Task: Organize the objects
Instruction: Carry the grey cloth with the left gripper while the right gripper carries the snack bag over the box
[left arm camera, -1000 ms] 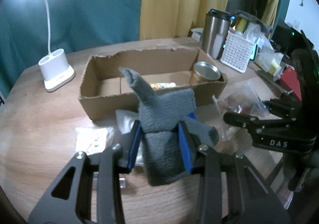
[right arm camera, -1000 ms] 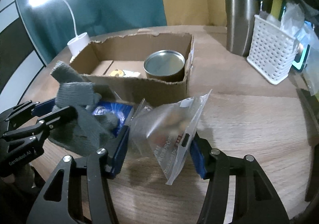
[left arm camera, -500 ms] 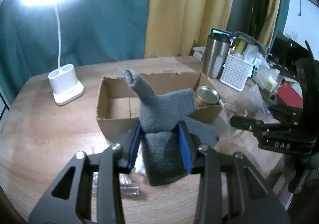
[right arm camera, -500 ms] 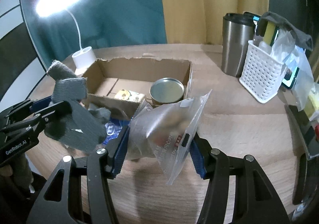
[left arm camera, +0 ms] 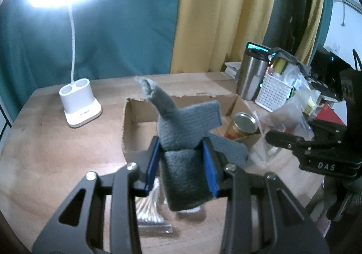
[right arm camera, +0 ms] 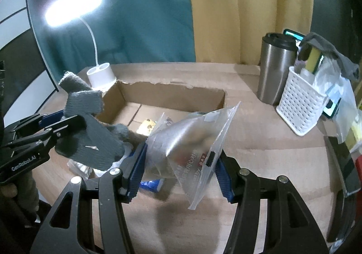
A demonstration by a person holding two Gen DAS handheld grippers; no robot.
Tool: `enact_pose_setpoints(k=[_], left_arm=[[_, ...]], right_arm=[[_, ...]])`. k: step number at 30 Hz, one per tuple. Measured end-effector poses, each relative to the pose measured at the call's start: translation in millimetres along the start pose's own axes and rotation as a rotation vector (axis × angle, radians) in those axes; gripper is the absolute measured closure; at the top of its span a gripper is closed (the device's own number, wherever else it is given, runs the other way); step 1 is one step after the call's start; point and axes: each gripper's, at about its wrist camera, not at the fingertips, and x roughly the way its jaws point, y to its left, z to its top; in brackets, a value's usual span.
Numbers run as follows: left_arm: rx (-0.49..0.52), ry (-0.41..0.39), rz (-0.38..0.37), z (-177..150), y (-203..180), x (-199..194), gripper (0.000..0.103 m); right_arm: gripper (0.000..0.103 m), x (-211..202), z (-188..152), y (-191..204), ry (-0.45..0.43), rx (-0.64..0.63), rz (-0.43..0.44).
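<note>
My left gripper (left arm camera: 182,164) is shut on a grey knitted glove (left arm camera: 181,127), whose fingers stick up above the blue pads; the same glove (right arm camera: 90,138) shows at the left of the right wrist view. My right gripper (right arm camera: 181,169) is shut on a clear zip bag (right arm camera: 192,141) with printed text, held above the table. Behind both stands an open cardboard box (left arm camera: 181,98) holding a round tin (left arm camera: 244,120) with a metal lid. From the right wrist, the box (right arm camera: 172,93) shows a small yellow item on its floor.
A white desk lamp base (left arm camera: 79,104) stands at the back left, its head lit. A steel tumbler (right arm camera: 276,68) and a white perforated basket (right arm camera: 301,104) sit at the right. A bag of cotton swabs (left arm camera: 151,211) and small packets lie under the grippers on the wooden table (right arm camera: 260,152).
Both grippers have risen with the glove and the zip bag; the box and table look farther below and more of the lamp and curtains shows.
</note>
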Motion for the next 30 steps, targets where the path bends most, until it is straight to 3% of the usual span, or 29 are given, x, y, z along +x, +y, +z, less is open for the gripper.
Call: enact_pose_setpoints(k=[15, 30], left_arm=[[-0.014, -0.016, 0.0, 28.2, 16.8, 21.5, 0.065], [-0.029, 0.034, 0.004, 39.1, 30.6, 63.9, 0.065]], right_arm=[[0.044, 21.5, 34.6, 1.5, -0.009, -0.023, 0.009], [0.044, 60.6, 55.5, 2.5, 0.024, -0.031, 0.026]])
